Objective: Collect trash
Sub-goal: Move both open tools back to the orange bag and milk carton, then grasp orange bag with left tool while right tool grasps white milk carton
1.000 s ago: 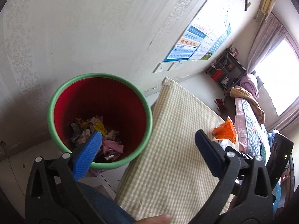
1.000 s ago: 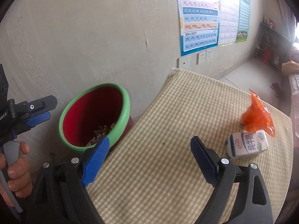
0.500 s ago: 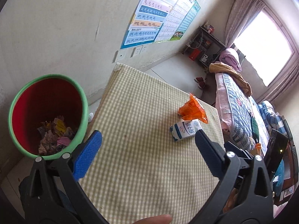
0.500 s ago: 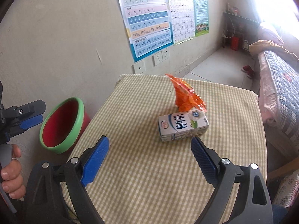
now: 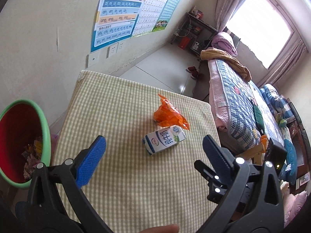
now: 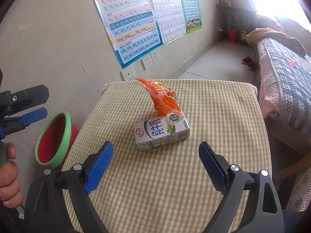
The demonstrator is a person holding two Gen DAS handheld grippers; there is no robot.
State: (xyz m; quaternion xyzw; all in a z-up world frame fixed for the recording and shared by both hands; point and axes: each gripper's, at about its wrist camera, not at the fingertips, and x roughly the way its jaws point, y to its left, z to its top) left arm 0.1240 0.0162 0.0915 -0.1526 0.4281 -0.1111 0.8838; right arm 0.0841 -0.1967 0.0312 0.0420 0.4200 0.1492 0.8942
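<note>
Orange wrapper [image 6: 164,99] and milk carton [image 6: 162,133] lay touching each other near the middle of the checked table [image 6: 223,120], both uncollected. Red bin [image 5: 21,141] with green rim stood off the table's left edge, already holding scraps, so the job looked partly done. Left gripper [image 5: 154,149] and right gripper [image 6: 155,158] hovered with jaws wide, holding nothing. Bedroom: posters [image 6: 128,25] on the wall, bed [image 5: 239,104] beyond the table's right edge.

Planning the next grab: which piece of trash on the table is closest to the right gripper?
The milk carton, lying just ahead of the open right gripper; the orange wrapper sits behind it.
</note>
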